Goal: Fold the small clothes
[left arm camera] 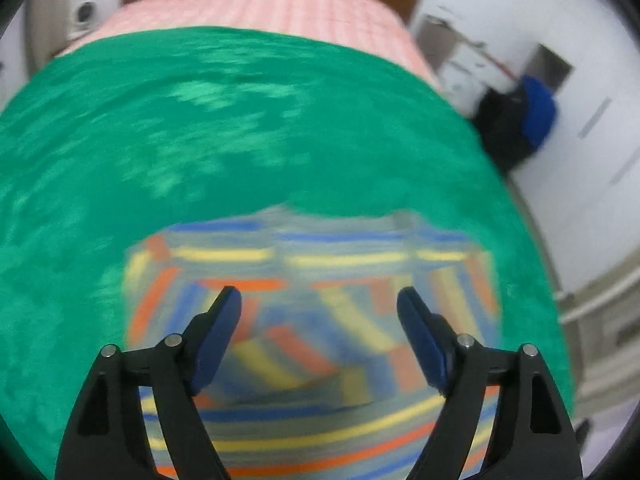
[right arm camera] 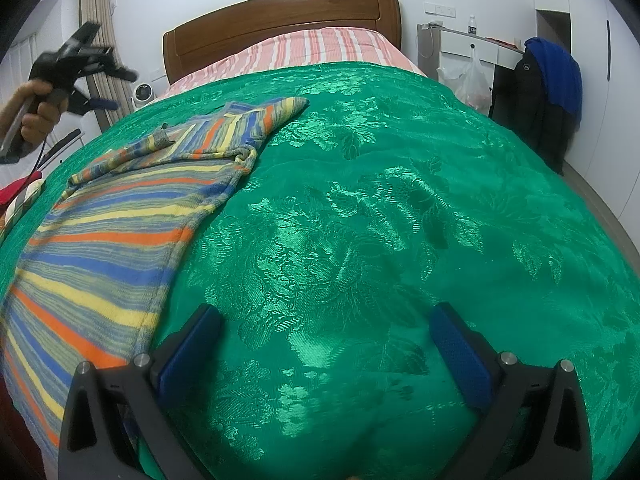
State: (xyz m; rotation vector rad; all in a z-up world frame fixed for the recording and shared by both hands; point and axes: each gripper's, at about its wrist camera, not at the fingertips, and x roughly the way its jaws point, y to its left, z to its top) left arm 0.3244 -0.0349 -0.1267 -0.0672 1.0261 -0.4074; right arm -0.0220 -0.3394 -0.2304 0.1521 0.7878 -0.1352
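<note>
While the left wrist view is blurred, the left gripper point(left arm camera: 320, 300) stands wide over the striped garment point(left arm camera: 312, 320) on the green bedspread point(left arm camera: 240, 120), gripping nothing. Seen from the right wrist, the right gripper point(right arm camera: 326, 320) gapes empty above bedspread, the garment at its left.
</note>
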